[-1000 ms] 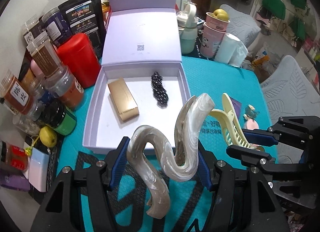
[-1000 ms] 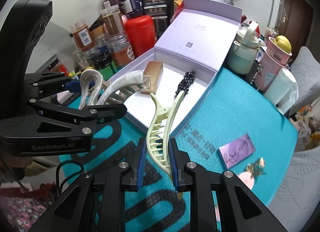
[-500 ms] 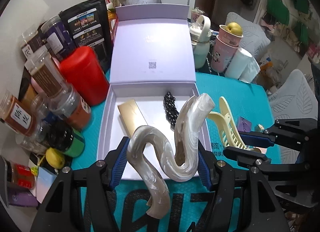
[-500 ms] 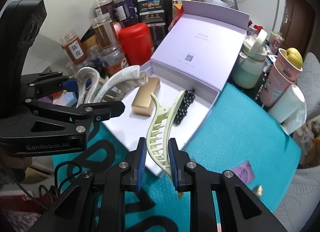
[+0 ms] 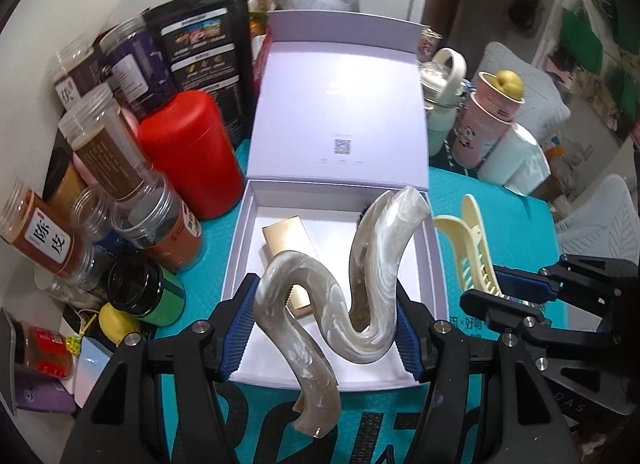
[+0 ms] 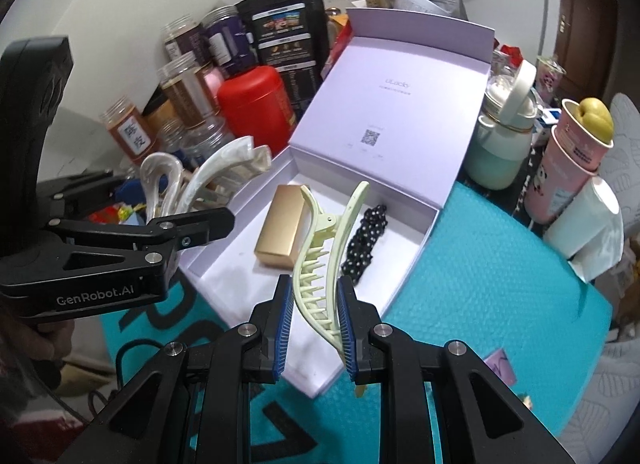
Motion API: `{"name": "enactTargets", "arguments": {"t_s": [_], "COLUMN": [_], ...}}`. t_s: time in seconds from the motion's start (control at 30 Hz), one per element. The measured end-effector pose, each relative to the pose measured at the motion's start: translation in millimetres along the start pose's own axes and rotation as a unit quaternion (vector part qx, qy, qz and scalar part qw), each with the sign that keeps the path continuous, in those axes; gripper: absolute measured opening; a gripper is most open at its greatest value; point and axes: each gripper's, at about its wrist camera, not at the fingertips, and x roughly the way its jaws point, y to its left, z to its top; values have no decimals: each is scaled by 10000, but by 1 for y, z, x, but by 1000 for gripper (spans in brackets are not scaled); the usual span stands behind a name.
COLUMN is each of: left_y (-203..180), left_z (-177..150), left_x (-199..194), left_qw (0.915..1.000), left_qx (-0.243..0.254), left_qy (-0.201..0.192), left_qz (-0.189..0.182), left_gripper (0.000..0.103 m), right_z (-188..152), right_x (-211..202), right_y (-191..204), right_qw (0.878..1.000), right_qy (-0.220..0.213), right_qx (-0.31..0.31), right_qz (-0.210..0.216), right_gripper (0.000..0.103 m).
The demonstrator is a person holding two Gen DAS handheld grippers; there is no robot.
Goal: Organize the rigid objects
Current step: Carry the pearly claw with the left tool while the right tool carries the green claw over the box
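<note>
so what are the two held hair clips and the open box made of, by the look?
Pearly clip: glossy marbled plastic, likely acetate; swirls, highlights.
Pale yellow clip: matte moulded plastic; uniform colour, thin teeth.
Lilac box: matte rigid card, probably; crisp folded edges.

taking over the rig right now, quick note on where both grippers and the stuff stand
Left gripper: shut on the pearl wavy hair clip, held over the front of the open lavender box.
Right gripper: shut on the pale yellow claw clip, held over the box's near right side.
Done: gold case and black dotted hair tie lie in the box.
Left: lower and release both clips into the box. A purple card lies on the teal mat, possibly next.
</note>
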Motion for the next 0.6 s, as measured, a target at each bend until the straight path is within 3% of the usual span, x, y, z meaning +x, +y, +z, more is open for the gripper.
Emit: {"name": "enactTargets", "arguments": {"t_s": [0.6], "left_y": [26], "left_z": [27], "left_x": [60], "left_qw": [9974], "left_qx": [-597], "left_qy": [400], "left_qz": [28], "left_gripper": [61], "right_z": [23], "right_x": [52], "right_y": [-30], "right_qw": [9979], "right_qy": [195], "right_qx": [610], "right_qz": [81], "right_gripper": [22]}}
